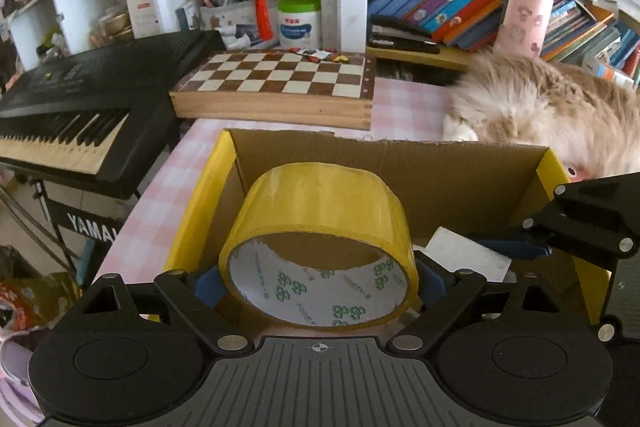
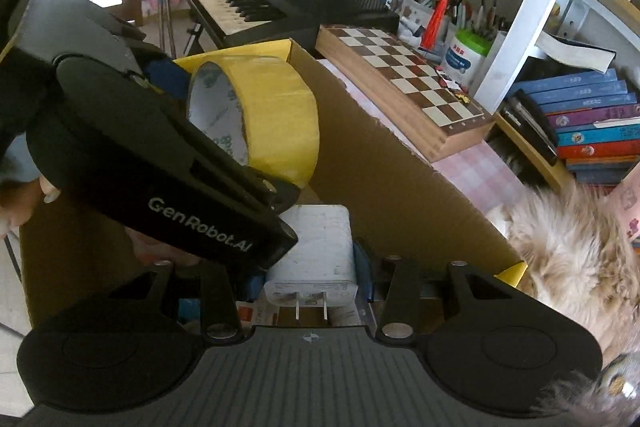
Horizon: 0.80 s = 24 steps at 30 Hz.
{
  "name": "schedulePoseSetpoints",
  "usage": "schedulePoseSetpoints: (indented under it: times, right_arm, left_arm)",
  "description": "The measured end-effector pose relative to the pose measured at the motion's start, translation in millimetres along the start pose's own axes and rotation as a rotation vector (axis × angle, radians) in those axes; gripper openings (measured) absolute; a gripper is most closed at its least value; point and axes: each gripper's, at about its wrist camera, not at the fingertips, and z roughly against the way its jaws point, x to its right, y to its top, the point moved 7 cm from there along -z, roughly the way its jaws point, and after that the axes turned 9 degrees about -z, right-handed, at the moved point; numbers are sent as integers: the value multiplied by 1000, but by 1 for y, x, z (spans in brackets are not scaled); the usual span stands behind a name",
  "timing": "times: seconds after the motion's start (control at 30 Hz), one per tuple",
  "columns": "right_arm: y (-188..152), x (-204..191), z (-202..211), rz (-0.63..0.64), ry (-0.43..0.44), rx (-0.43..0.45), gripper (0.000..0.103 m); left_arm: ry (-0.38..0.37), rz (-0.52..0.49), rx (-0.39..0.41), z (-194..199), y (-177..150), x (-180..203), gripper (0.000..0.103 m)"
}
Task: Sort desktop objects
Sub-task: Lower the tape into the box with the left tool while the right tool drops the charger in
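Depositing step: left gripper pinches the tape roll above the cardboard box; right gripper, at 3 o'clock, pinches a white charger. Next: lower, release inside.

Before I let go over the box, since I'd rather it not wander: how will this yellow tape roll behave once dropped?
The yellow tape roll is a stiff ring, so it probably keeps its shape. Landing on its curved rim, it may roll until the cardboard box wall stops it. Its glossy film looks slippery, though the left gripper fingers hold it.
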Motion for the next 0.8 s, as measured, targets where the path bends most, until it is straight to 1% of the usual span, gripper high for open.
schedulePoseSetpoints:
  times: [0.07,0.1,0.13,0.2,0.33,0.43,0.5,0.67,0.8]
  right_arm:
    - [0,0,0,-2,-6,-7,41]
    - [0,1,0,-9,-9,-5,43]
    - [1,1,3,-20,-10,6,52]
    - [3,3,7,-27,-22,30,55]
    - [3,5,20,-53,-30,61,55]
    - [3,11,35,-98,-46,93,56]
    - [2,14,44,-131,-56,108,56]
    - [-1,18,73,-190,-85,165,57]
    - [-3,18,97,-232,-116,217,58]
  left_arm:
    - [7,1,0,0,-1,1,94]
    - [10,-2,4,1,-2,2,94]
    - [13,-4,12,3,-2,2,94]
    - [13,7,27,8,-3,1,94]
    - [3,28,73,22,-3,-1,95]
    - [16,27,138,40,-1,-4,99]
    - [27,35,171,51,1,-6,99]
    - [28,69,273,90,1,-9,100]
    - [24,68,335,118,-3,-4,100]
